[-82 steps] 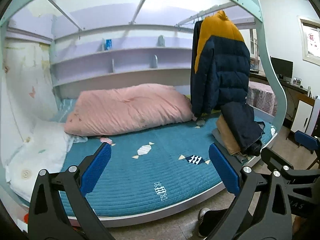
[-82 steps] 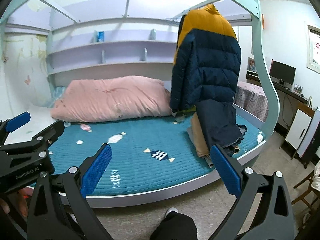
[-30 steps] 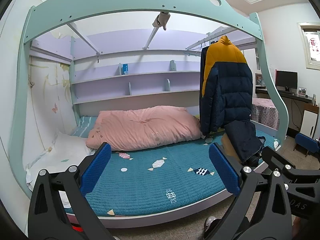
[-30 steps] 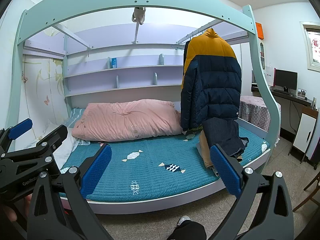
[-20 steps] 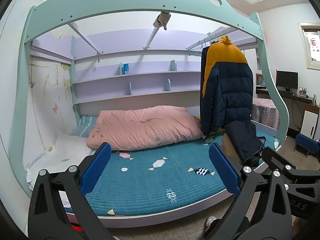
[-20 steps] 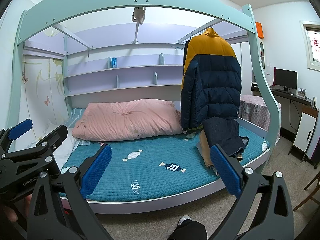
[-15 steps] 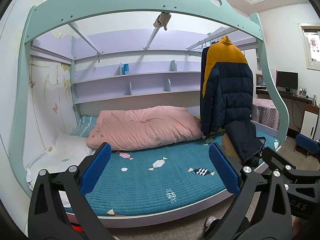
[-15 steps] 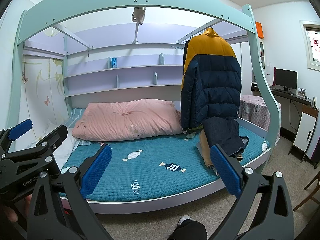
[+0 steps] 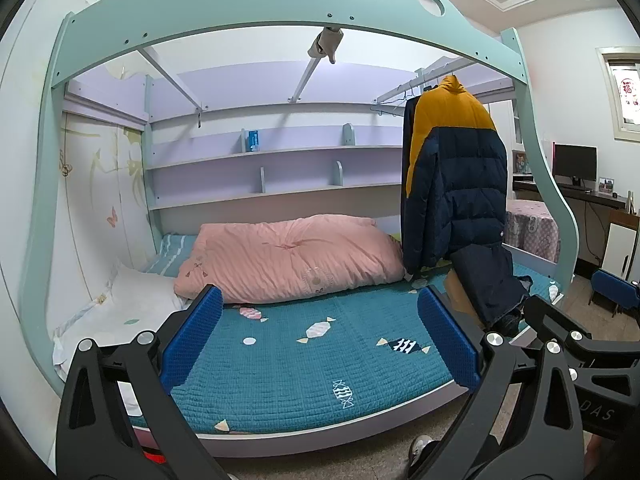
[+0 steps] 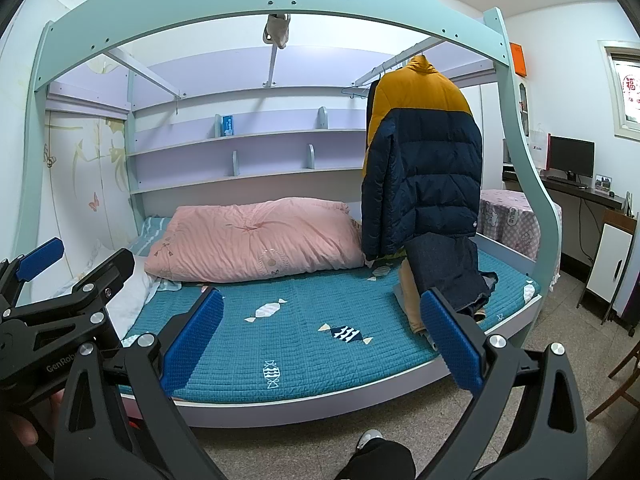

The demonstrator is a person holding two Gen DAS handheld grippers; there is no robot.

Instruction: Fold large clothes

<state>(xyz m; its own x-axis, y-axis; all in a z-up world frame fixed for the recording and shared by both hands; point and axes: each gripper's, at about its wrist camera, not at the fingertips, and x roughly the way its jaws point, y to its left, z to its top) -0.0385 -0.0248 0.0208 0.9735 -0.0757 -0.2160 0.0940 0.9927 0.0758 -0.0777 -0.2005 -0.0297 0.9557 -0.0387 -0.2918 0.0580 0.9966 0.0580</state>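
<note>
I took the pink quilt (image 9: 288, 254) as my landmark. My left gripper (image 9: 320, 340) stood off the bed in front of it, jaws spread wide and empty. My right gripper (image 10: 320, 340) was beside the left one, equally wide and empty. To the right of the quilt the puffer jacket (image 10: 424, 176) hung upright from the rail, its long axis vertical, with folded dark trousers (image 10: 448, 268) below it. I judged my right gripper the nearer to the jacket.
</note>
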